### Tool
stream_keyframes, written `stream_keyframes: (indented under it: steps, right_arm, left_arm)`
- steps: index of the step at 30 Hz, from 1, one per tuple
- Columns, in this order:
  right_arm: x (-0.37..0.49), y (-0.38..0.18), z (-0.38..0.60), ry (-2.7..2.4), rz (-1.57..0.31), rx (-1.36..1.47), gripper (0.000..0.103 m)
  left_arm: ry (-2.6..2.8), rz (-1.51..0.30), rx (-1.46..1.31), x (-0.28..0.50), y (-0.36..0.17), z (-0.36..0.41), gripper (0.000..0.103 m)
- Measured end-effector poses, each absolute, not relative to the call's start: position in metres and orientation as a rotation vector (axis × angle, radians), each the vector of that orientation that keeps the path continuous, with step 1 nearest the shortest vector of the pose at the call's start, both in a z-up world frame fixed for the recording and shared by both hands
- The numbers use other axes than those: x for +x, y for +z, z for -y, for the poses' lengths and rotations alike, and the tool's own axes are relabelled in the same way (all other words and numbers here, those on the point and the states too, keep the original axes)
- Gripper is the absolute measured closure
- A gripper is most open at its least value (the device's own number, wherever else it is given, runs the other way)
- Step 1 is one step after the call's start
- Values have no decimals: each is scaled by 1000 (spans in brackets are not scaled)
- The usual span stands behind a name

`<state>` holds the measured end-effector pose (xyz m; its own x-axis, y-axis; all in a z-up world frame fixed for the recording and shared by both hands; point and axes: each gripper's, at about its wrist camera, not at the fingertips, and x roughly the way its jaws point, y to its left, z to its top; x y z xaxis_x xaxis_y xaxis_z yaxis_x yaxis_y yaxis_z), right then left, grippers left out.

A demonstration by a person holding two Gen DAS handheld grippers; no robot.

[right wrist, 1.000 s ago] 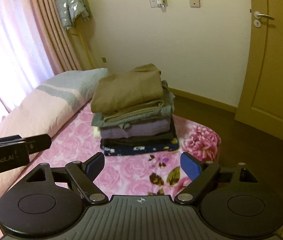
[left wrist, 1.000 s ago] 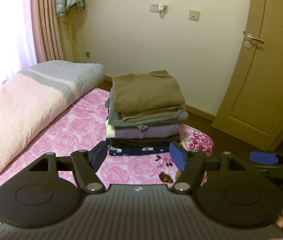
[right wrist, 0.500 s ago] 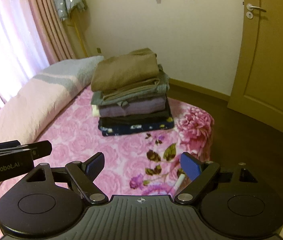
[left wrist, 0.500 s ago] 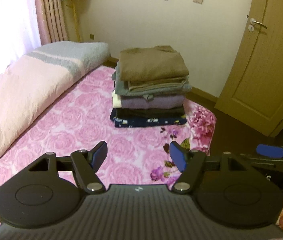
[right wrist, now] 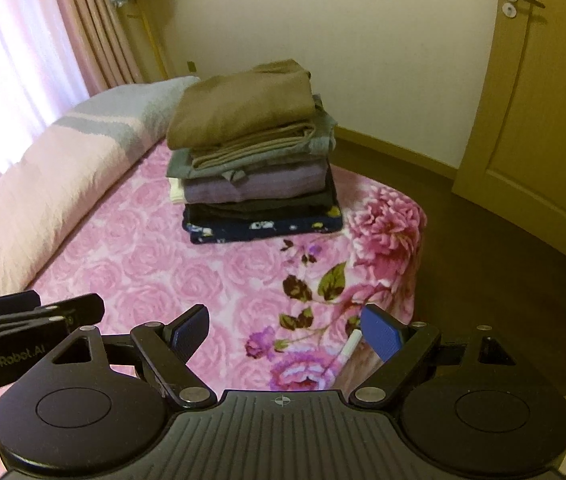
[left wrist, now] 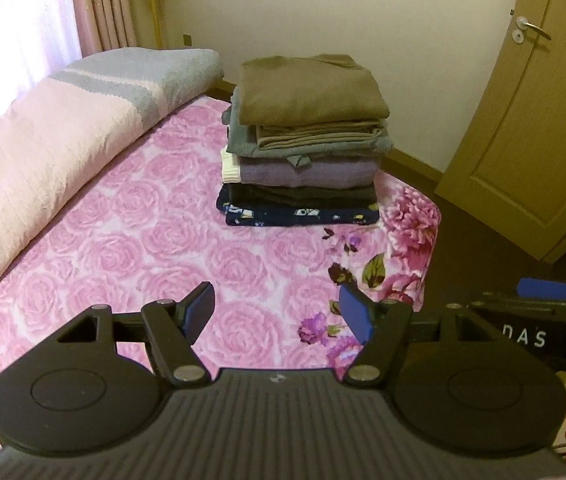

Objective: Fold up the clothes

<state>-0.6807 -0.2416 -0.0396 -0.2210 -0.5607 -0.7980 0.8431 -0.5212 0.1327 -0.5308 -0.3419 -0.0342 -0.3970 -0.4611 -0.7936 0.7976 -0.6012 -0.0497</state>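
Containers: none in frame, nothing boxed or binned.
Clothes: folded stack [left wrist: 303, 148] sits on the bed [left wrist: 143, 248] near its far right corner, well ahead of both grippers.
Stack order: brown top [left wrist: 311, 90] uppermost, then grey-green, purple with a cream edge, black, dark blue patterned piece [left wrist: 301, 215] at the bottom.
Left gripper [left wrist: 279, 314]: fingers spread apart, nothing between them, hovering over the pink rose blanket.
Right gripper [right wrist: 285, 332]: fingers released too, empty, above the bed's near corner.
Alongside: rolled pink and grey quilt [left wrist: 55, 136] lies along the bed's left side, beside the stack but apart from it.
Small item: white pen-like stick [right wrist: 349, 347] on the blanket near the right gripper's blue pad.
Background: door [right wrist: 543, 112] at right, pink curtain [right wrist: 95, 36] at left.
Obstructions: bed between grippers and stack is bare blanket.
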Motion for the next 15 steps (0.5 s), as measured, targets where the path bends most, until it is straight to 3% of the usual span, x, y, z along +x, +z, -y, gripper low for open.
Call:
stream_keyframes:
  steps: [15]
  right_arm:
    - [-728,-58,287,-1819,-473,1084,17]
  left_arm:
    - [-1981,-600,992,-573,-50,377,38]
